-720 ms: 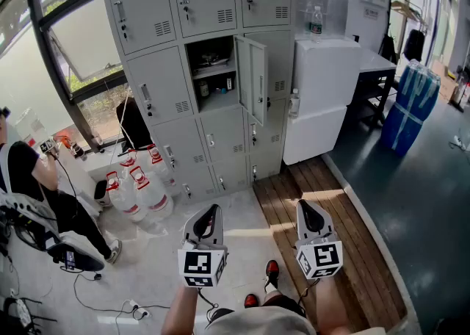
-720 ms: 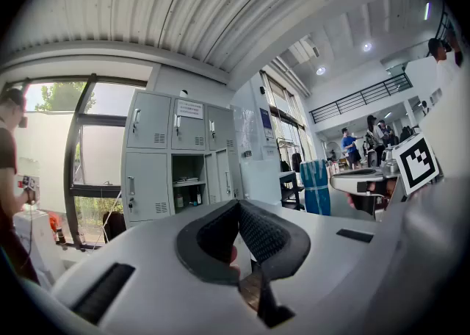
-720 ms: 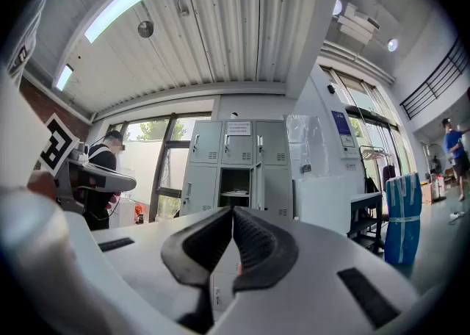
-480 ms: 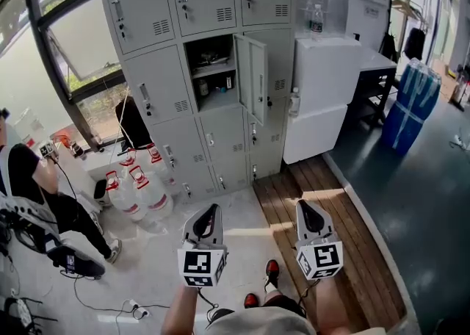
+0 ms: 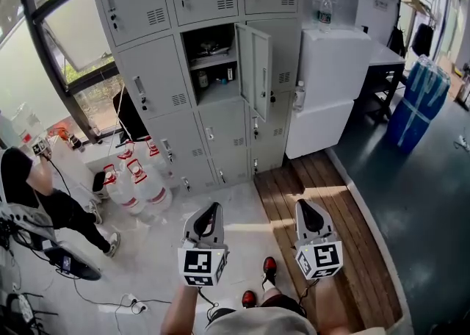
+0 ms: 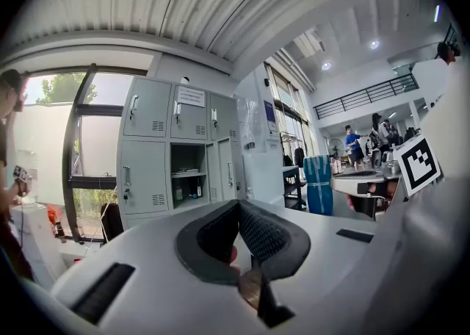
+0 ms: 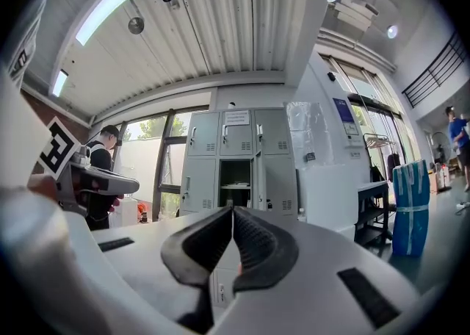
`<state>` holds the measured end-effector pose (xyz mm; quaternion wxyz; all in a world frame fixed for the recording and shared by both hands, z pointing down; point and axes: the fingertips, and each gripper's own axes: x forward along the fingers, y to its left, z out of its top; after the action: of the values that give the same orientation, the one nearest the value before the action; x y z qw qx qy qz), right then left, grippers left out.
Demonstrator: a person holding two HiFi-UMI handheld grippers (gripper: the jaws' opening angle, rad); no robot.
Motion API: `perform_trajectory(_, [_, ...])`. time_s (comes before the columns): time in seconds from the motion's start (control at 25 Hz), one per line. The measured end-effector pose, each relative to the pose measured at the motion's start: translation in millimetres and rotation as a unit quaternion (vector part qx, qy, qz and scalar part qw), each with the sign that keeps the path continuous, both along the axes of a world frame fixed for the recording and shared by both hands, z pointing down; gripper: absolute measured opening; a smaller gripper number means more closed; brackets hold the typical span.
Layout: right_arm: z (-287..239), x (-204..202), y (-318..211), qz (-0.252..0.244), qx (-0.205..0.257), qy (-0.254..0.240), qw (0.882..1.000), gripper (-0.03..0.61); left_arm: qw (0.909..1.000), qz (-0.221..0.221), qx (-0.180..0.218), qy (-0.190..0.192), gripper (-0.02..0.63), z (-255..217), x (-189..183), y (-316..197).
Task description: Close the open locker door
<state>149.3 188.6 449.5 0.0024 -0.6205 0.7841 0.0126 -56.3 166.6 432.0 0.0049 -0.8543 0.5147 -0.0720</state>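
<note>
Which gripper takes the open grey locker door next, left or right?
Right, likely: the open grey metal locker door is hinged on its right, outer face turned toward the right gripper, which could push it leftward shut.

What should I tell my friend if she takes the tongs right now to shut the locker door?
Left tongs: shut, empty, held low, well short of the grey metal lockers.
Right tongs: shut, empty, just as low.
Grey metal locker door: standing open, hinged at the right of its middle compartment, which holds small items.
Done: nothing yet; the door is untouched.
Left: step closer and push the door flat shut, probably with the right tongs.
</note>
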Motion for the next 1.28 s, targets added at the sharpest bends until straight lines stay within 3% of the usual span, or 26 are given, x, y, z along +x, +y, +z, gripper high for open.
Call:
perform_trajectory(0.64, [-11, 38, -179, -0.063, 0.016, -0.01, 0.998, 0.021, 0.9985, -0.053, 0.014, -0.007, 0.021, -15, 41, -152])
perform_trajectory(1.28, [-14, 39, -301, -0.101, 0.031, -0.012, 0.994, 0.021, 0.9958, -0.087, 0.026, -0.008, 0.021, -17, 49, -254])
